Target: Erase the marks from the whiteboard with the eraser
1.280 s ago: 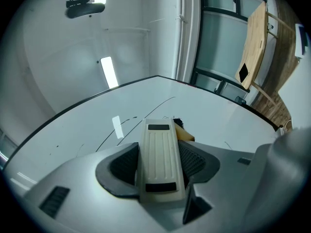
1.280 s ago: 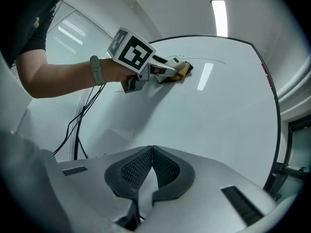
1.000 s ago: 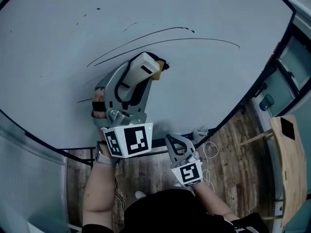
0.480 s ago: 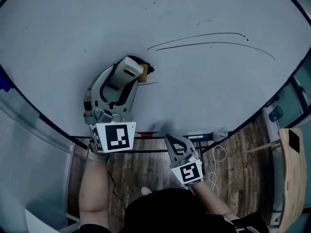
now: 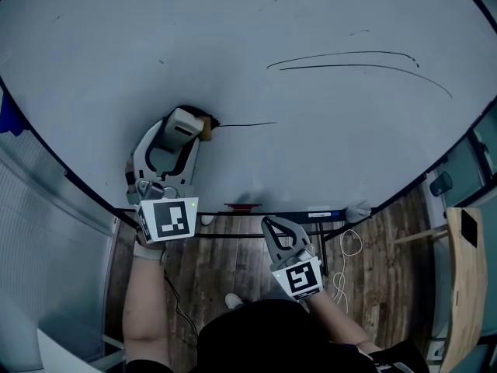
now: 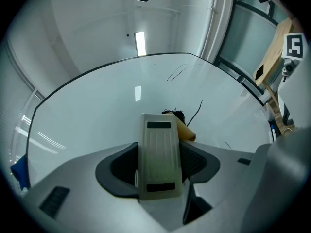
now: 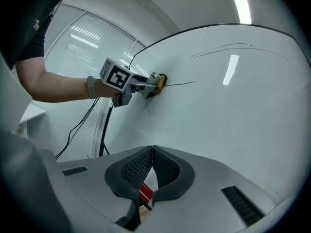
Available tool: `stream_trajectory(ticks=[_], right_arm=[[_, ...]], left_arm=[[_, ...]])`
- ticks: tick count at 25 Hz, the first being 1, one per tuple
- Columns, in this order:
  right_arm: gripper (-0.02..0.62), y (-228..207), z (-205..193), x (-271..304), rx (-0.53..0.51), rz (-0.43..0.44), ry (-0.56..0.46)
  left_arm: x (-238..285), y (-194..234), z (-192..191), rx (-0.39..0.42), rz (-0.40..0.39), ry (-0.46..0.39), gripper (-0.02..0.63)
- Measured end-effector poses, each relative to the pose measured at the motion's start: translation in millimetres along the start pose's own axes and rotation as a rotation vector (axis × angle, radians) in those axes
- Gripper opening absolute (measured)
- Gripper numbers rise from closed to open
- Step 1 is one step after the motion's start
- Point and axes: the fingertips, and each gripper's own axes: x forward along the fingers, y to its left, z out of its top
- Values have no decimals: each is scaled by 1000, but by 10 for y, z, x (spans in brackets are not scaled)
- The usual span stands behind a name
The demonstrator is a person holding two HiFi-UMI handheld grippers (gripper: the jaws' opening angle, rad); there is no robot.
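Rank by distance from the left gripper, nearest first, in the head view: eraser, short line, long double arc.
1. Eraser, clamped in the left gripper.
2. Short line, just right of it.
3. Long double arc, upper right.

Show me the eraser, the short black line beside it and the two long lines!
eraser (image 6: 158, 154), left gripper view, middle of its ribbed back.
short black line (image 5: 248, 123), head view, halfway along it.
two long lines (image 5: 365, 66), head view, on the lower one.

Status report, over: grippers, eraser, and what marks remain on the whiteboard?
Left gripper shut on eraser, on whiteboard at short line's end. Right gripper shut, empty. Two long lines unerased. Path clear.
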Motion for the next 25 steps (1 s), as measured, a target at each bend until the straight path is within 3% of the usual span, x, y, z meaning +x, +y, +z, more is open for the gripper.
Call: stream_trajectory(ticks=[5,14,25], right_arm=[[28,-84,-140,-94,23,-16,19],[28,-135,-193,-290,28,-84,38],[28,-826,-413,-853,53,-186,57]], left_arm=[[-1,-187,-55,-35,-13,-10,267],[122,-511,294,19,-46,-60,267],[596,-1586,1174,186,-170,-157,265]])
